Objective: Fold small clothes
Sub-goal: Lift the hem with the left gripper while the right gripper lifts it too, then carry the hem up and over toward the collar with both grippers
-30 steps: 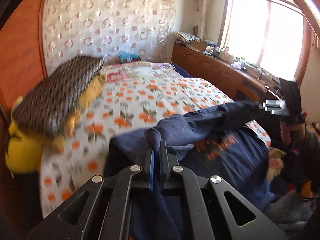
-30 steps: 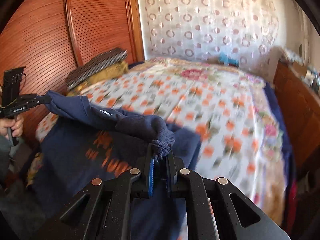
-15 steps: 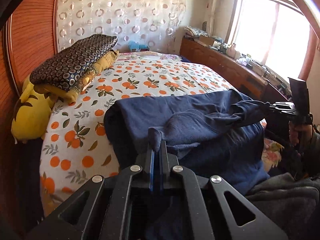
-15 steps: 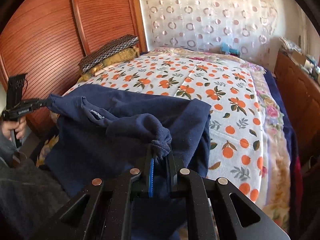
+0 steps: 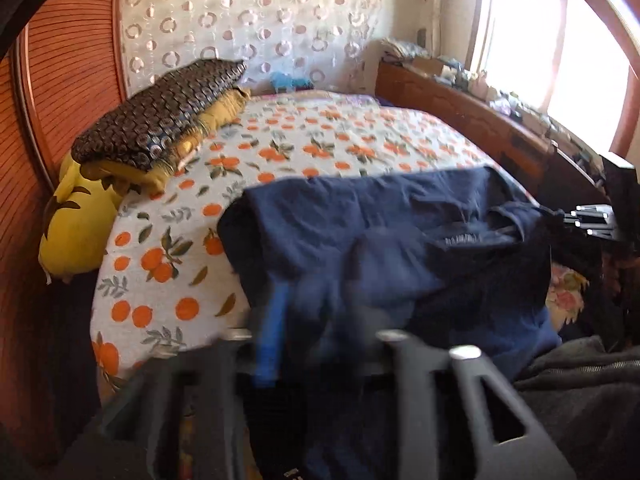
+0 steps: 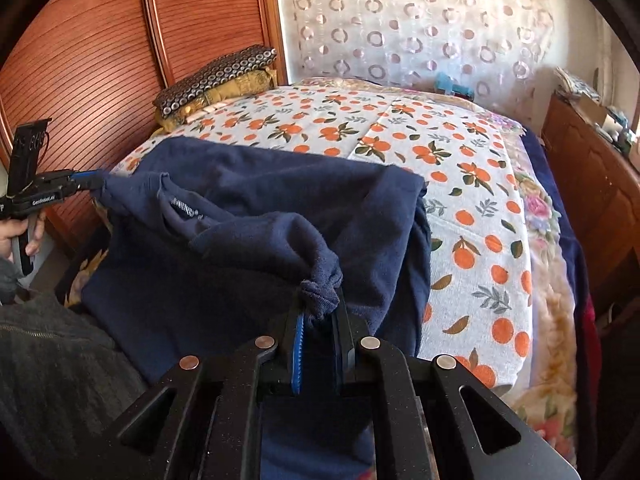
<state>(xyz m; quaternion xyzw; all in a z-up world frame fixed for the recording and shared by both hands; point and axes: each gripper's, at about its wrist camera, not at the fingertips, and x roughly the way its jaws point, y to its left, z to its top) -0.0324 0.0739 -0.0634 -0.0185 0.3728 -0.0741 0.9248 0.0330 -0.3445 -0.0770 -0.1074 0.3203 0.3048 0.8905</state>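
Your left hand-held gripper (image 6: 94, 181), seen from the right wrist camera, sits at the left end of the navy blue cotton sweatshirt (image 6: 248, 200), its blue-padded fingers pressed onto a bunched corner of cloth near the collar. In its own camera the fingers are too blurred to tell how they stand. That grip seems meant to keep one shoulder up, so the cloth hangs as a straight edge rather than a heap.

The sweatshirt itself lies draped over the near corner of the bed with the white orange-print cover (image 6: 472, 184), its body spread on the cover and its near edge lifted between your two grips. The collar label faces up, just left of the sweatshirt's middle.

To the right of the sweatshirt's middle, your right hand-held gripper (image 6: 320, 312) pinches a gathered knot of the same cloth between its jaws, which are closed down on it. Holding both ends probably lets you lay the top over evenly; the fold looks only begun.

Beyond the sweatshirt, a dark patterned folded blanket (image 6: 216, 76) rests by the ribbed wooden wardrobe (image 6: 80, 64).
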